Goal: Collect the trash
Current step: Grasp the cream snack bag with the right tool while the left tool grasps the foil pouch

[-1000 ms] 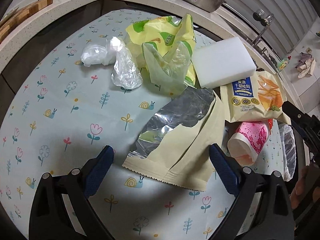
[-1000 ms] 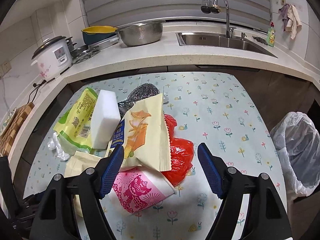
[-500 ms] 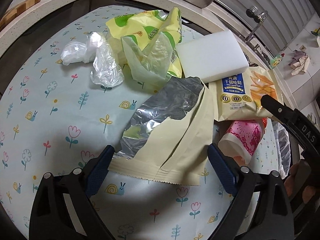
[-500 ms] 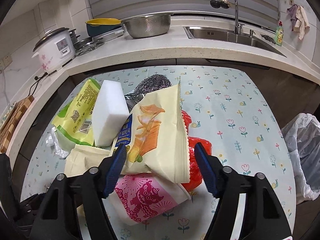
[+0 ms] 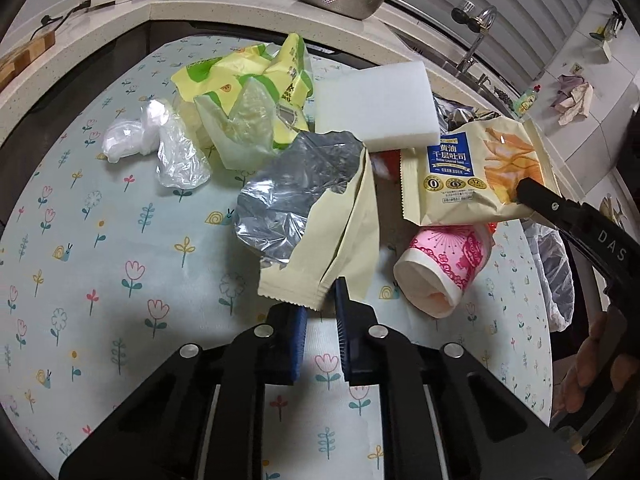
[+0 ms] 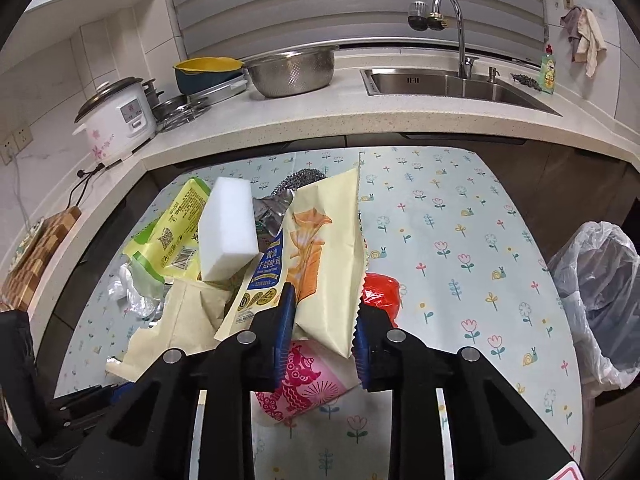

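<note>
The left tongs (image 5: 320, 312) are closing on the near edge of the torn cream wrapper (image 5: 340, 236), whose foil inside shows, and the right tongs (image 6: 322, 320) are closing on the toast bag (image 6: 320, 264). This bag hides part of the pink paper cup (image 6: 308, 384) and the red bag (image 6: 380, 296) on the tabletop (image 6: 460, 240). Farther, the white sponge (image 6: 228, 228) covers part of the yellow wrapper (image 6: 176, 232), and the lined bin (image 6: 600, 292) is cut off at the right.

Even, fairly bright indoor light falls from above in both views. Soft shadows lie under the black grippers on the flower-printed tablecloth (image 5: 100, 240). The crinkled silver foil wrapper (image 5: 292, 184) shows mild glare. Fisheye bending curves the edges, with dark vignetted corners; focus is sharp throughout.
</note>
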